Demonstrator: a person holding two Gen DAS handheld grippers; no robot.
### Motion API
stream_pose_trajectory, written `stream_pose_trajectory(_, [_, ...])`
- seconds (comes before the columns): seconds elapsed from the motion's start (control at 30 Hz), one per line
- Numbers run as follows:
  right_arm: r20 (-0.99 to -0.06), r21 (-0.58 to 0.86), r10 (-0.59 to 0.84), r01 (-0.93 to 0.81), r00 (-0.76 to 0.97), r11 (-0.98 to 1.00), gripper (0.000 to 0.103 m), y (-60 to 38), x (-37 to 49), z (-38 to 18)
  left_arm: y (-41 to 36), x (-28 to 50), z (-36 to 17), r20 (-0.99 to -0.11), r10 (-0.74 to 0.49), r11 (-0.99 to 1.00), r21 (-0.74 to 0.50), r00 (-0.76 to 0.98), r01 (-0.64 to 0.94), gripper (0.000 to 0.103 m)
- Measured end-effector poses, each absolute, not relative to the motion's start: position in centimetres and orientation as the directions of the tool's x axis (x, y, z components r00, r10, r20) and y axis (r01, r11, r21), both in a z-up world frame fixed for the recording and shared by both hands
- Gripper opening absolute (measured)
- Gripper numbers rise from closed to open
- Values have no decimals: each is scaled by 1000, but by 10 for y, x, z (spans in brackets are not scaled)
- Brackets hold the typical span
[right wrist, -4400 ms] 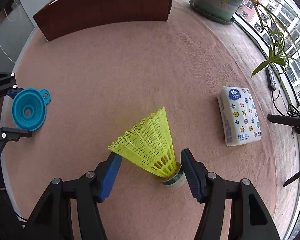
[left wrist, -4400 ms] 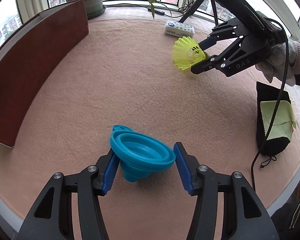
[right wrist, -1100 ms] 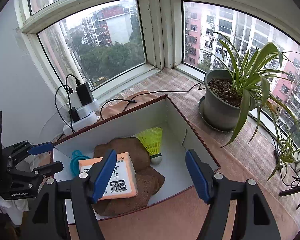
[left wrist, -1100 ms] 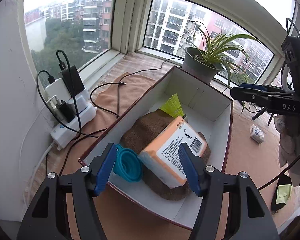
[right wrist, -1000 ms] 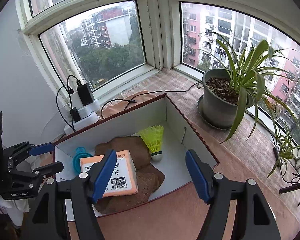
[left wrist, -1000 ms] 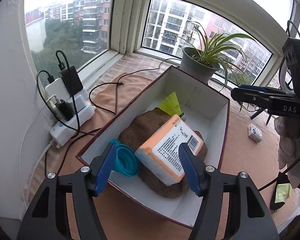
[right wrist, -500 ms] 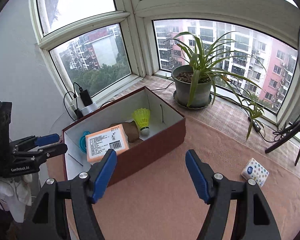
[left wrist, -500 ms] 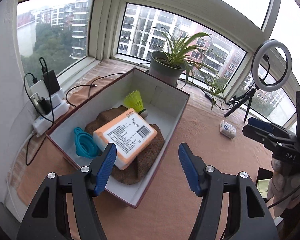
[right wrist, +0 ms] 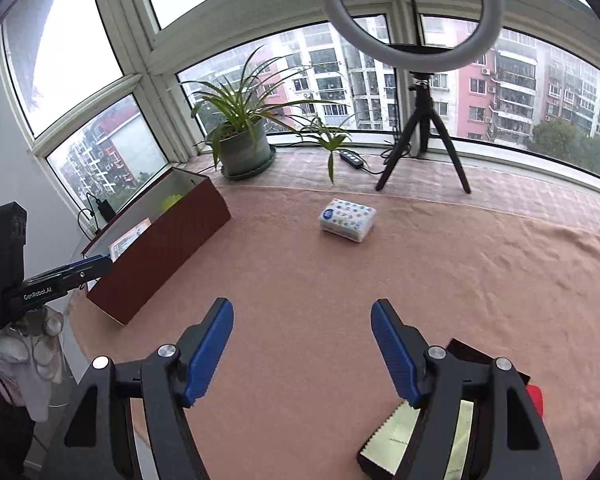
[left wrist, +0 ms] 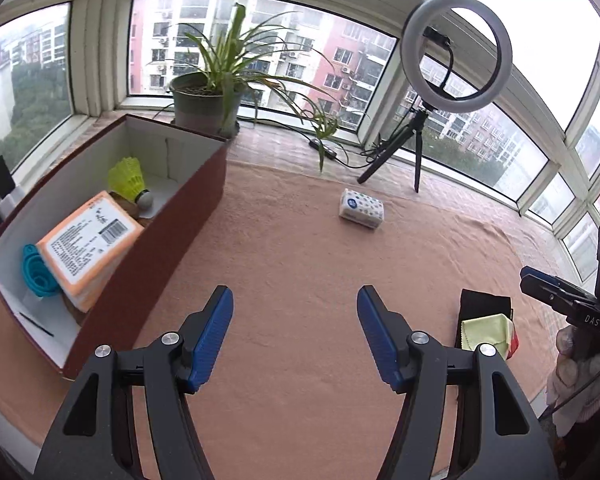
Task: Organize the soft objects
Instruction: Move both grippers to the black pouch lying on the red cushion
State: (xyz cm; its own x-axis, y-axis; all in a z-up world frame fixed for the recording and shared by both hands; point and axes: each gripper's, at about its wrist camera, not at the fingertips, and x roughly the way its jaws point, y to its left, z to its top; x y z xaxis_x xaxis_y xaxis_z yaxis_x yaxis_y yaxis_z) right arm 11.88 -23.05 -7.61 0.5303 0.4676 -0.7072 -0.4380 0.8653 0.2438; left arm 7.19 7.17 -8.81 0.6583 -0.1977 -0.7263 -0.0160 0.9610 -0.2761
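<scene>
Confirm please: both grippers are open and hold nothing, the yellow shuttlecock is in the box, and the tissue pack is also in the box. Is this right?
Not quite. The tissue pack is not in the box; it lies on the pink cloth outside it, as the left wrist view shows. The rest holds: the left gripper and right gripper are open and empty, and the yellow shuttlecock is in the box.

Ahead of the left gripper (left wrist: 295, 334) bare carpet (left wrist: 300, 264) runs clear to the tissue pack (left wrist: 362, 208). The brown box (left wrist: 172, 236) walls off its left; a black pouch (left wrist: 485, 305) lies to its right, under the right gripper (right wrist: 302, 346).
</scene>
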Motion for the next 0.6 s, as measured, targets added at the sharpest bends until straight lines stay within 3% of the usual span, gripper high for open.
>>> stream_pose_trajectory(0.33, [-753, 352, 415, -221, 511, 910, 66, -369, 111, -106, -20, 89, -94, -742, -314, 947, -292, 593, 136, 64])
stream_pose_trajectory(0.4, [-756, 381, 422, -188, 500, 905, 55, -387, 113, -116, -33, 90, -96, -745, -326, 944, -293, 581, 154, 64])
stream_pose_trajectory(0.47, [-768, 408, 424, -143, 480, 902, 37, -403, 116, -127, -44, 91, -97, -748, -339, 940, -298, 570, 168, 64])
stream_pose_trajectory(0.6, [-775, 464, 453, -90, 441, 881, 26, -421, 125, -149, -58, 91, -100, -759, -347, 938, -292, 551, 188, 64])
